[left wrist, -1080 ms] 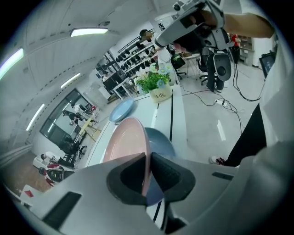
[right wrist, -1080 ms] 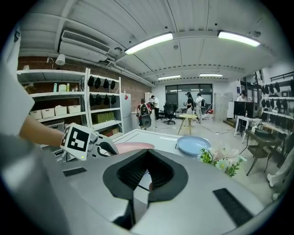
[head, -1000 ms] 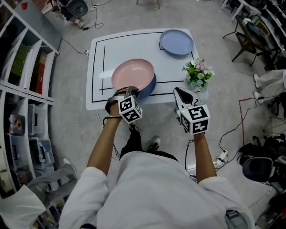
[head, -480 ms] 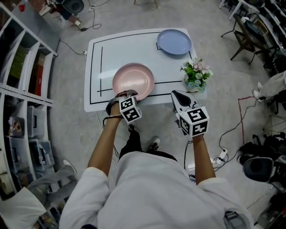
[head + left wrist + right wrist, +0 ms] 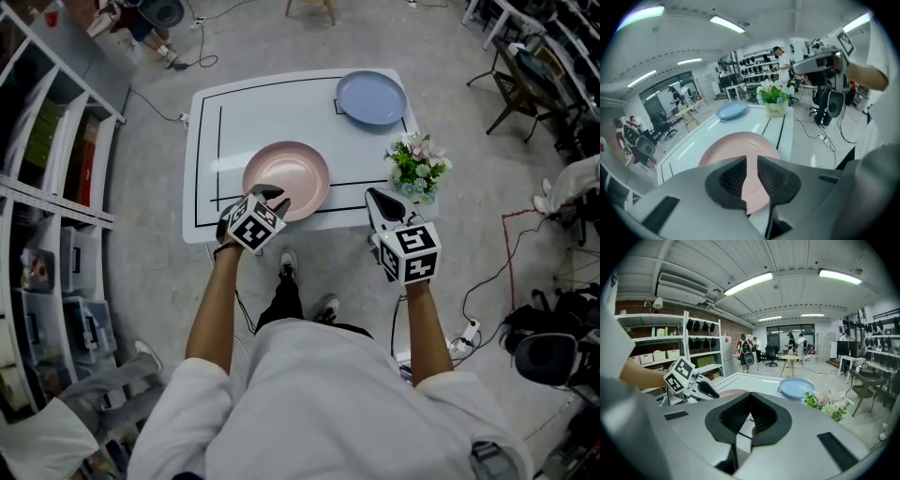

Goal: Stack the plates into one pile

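1. The pink plate [image 5: 289, 181] lies flat on the white table [image 5: 208, 131], close to its near edge. The blue plate [image 5: 371, 97] rests well apart from it at about 1 o'clock, on the far corner. With the two plates still apart, the pile looks unfinished.
2. The left gripper [image 5: 272, 196] hangs over the pink plate's rim at about 7 o'clock. Its fingers stand partway apart and have just been closing. The left gripper view shows the plate through the gap, lying beneath the pads rather than pinched by them. The fingers sit side by side across the rim, not above and below it, so this is judged to be no grip at all.
3. The right gripper [image 5: 377, 195] is at about 4 o'clock from the pink plate, just off the table's near edge. Its fingers are pressed together on nothing. It seems parked clear of the work, and it is the gripper on the blue plate's side.
4. A flower pot [image 5: 419, 165] stands at 3 o'clock from the pink plate, between the right gripper and the blue plate. A reach for the blue plate would probably have to go round it.
5. Both plates are round, so neither has a long axis. Each lies level with its hollow side up, which suits nesting one on the other.
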Motion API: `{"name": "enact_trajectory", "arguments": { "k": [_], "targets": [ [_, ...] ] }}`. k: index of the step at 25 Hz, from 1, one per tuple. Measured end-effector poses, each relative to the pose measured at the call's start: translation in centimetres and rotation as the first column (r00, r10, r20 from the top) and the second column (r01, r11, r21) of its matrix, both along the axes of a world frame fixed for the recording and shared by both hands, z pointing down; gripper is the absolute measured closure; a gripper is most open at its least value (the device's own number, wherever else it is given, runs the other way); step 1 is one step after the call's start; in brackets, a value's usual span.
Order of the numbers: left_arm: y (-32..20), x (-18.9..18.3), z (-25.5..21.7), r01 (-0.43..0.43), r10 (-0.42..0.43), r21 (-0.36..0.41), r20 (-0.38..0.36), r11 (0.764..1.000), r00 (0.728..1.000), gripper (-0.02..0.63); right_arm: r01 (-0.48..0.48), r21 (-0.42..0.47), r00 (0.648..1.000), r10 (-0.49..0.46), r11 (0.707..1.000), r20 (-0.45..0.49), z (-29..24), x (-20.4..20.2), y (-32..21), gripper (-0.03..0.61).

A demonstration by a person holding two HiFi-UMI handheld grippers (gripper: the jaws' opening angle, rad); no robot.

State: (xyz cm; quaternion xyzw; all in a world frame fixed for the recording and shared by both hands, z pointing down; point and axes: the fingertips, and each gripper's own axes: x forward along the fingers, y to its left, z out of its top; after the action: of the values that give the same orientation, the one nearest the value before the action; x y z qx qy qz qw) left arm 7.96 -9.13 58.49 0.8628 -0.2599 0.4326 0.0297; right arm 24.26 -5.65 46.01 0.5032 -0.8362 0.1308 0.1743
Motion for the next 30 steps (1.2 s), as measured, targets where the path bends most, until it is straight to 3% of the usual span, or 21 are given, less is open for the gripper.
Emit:
{"name": "enact_trajectory", "arguments": {
  "k": [2,6,17,23,27,28,30],
  "targets": [
    [-1.5,-0.4,-1.9,0.058,-0.055,0.036,-0.079,0.998,0.995,0.565,-0.018,0.014,1.000,0.018,1.000,-0.007,-0.6,0.1,-1.0,0.565],
    [-4.8,-0.9,-6.5,0.142,-0.119,0.087,-0.232,0.986,0.965,0.589,-0.044,0.043,0.999,0.045,0.998,-0.019,-2.2,0.4,-3.5,0.565],
    [-14.4,-2.4,-15.7,0.219,-0.101,0.184,-0.501,0.958,0.860,0.594,-0.093,0.123,0.992,0.102,0.988,-0.074,-5.9,-0.4,-13.5,0.563],
    [-19.2,-3.1,-15.6,0.222,-0.118,0.116,-0.570,0.968,0.813,0.595,-0.097,0.094,0.987,0.108,0.991,-0.117,-4.5,-0.9,-20.1,0.561],
    [-21.9,-4.2,-14.5,0.225,-0.175,-0.008,-0.652,0.974,0.738,0.595,-0.096,0.043,0.986,0.101,0.994,-0.133,-1.8,-1.6,-24.6,0.534],
    [-22.5,-4.3,-14.0,0.221,-0.181,-0.020,-0.651,0.975,0.738,0.595,-0.096,0.025,0.985,0.098,0.995,-0.139,-0.9,-1.7,-25.6,0.530],
    [-23.6,-4.5,-12.7,0.208,-0.172,-0.014,-0.621,0.978,0.765,0.595,-0.092,-0.012,0.983,0.089,0.996,-0.158,1.2,-1.8,-27.7,0.513]
  ]
}}
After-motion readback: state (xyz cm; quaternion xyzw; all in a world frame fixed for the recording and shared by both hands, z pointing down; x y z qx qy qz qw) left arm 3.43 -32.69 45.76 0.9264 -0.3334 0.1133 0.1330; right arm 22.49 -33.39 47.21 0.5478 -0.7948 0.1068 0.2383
